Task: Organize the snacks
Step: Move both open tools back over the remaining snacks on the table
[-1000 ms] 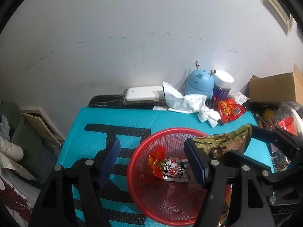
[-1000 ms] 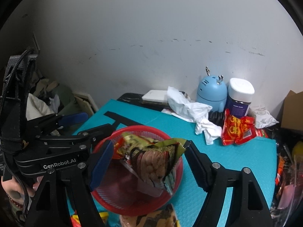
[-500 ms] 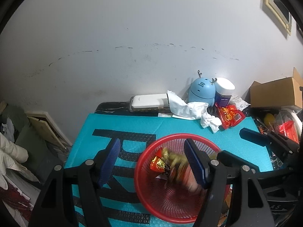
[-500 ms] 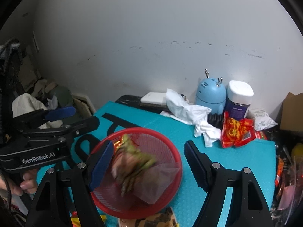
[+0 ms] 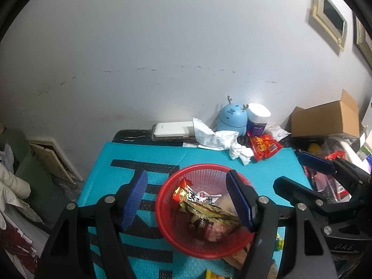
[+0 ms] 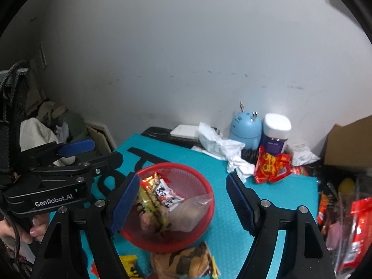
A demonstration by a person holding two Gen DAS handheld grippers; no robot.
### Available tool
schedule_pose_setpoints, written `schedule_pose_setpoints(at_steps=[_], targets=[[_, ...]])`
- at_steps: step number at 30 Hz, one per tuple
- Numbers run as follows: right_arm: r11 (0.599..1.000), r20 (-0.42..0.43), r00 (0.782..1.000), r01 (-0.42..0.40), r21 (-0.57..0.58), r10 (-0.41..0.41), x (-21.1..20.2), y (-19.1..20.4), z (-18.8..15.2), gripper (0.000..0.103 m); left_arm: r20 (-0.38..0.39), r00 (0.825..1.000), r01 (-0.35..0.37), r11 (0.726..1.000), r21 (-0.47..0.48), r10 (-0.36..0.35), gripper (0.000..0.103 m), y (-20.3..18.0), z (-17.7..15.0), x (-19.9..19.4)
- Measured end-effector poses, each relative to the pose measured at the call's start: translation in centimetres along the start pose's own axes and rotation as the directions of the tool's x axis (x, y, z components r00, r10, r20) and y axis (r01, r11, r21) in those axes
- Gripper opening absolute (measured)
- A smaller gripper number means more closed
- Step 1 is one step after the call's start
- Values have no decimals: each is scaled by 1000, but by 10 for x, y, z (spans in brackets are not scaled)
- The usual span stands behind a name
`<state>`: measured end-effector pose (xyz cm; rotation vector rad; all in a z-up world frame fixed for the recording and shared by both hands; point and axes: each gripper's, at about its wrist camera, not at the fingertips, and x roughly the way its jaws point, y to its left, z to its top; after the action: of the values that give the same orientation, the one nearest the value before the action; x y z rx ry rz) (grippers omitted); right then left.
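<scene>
Teal mat: snack basket btwn, below right claw.

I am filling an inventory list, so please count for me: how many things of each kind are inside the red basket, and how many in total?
Inside the round red plastic mesh basket:
Red-and-gold foil packet: 1
White packet with black characters: 1
Green-and-gold crinkled snack bag: 1
Clear plastic bag with pale contents: 1
Total: 4 visible; anything beneath them cannot be seen.
</scene>
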<state>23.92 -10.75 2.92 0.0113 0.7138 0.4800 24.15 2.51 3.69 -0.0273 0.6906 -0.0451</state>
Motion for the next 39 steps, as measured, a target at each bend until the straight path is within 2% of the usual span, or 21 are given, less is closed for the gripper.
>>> schedule_pose_setpoints(at_steps=[8, 18, 22, 24, 31, 39], targets=[[998, 80, 996, 31, -58, -26, -59, 26, 7, 78, 72, 997, 5, 1000, 14, -6, 69, -7, 1, -57], [992, 162, 984, 86, -88, -70, -135, 55, 0, 81, 178, 984, 18, 999, 43, -25, 69, -22, -13, -141], [991, 191, 979, 92, -100, -72, -163, 64, -11, 83, 212, 976, 37, 997, 63, -49, 71, -31, -27, -169], [990, 200, 977, 100, -101, -78, -173, 66, -18, 83, 227, 972, 44, 996, 72, -59, 81, -36, -37, -181], [990, 207, 972, 124, -62, -109, -207, 69, -51, 83, 253, 963, 62, 992, 107, -88, 82, -49, -71, -216], [990, 187, 974, 137, -24, -130, -230, 68, -93, 83, 233, 966, 80, 985, 152, -114, 82, -66, -107, -236]])
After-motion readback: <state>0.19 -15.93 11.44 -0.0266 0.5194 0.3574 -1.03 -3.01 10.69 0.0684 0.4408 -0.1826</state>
